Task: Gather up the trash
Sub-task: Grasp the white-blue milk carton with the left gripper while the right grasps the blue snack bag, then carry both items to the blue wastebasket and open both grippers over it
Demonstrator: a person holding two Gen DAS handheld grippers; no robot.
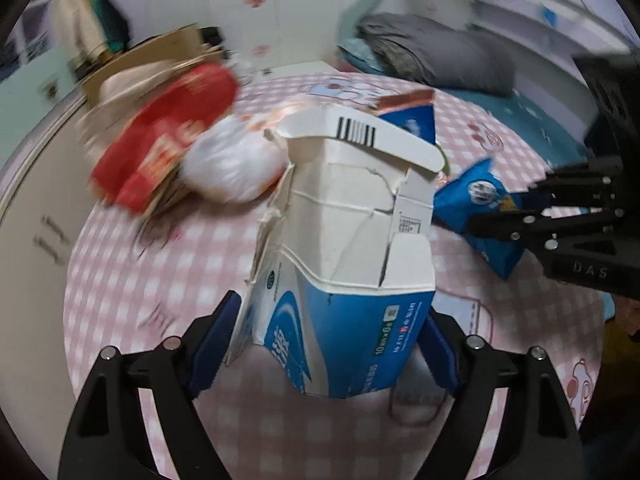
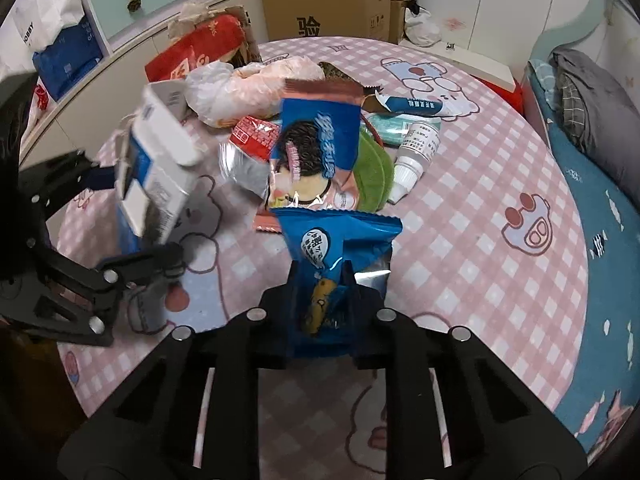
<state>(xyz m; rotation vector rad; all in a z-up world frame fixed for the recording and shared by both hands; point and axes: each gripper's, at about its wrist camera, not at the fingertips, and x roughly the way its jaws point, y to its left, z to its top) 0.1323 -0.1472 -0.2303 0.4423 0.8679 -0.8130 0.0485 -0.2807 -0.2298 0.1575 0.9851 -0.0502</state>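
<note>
Black gripper arms fill the bottom of both wrist views. In the left wrist view, the left gripper is seen with its blue-padded fingers spread wide on either side of a torn blue-and-white carton, which stands upright between them on the pink checked tablecloth. The pad at seven o'clock lies against the carton's torn edge and the pad at five o'clock against its other side; whether they truly press on it cannot be told.

From the carton, a white plastic bag is seen at ten o'clock, with a red package beyond it, blurred. At three o'clock the right gripper is seen, closed on a blue snack wrapper.

In the right wrist view, the right gripper is shown with its jaws pressed together, pinching the blue snack wrapper near the wrapper's lower half. Directly beyond it, at twelve o'clock, a cookie wrapper is laid on the cloth, with a green cloth just beside it at two o'clock and a small white bottle further towards two o'clock. A red-and-silver packet is seen at eleven o'clock, and the white plastic bag behind that. At nine o'clock the left gripper is seen about the carton. A cardboard box stands past the table's far edge at twelve o'clock.
</note>
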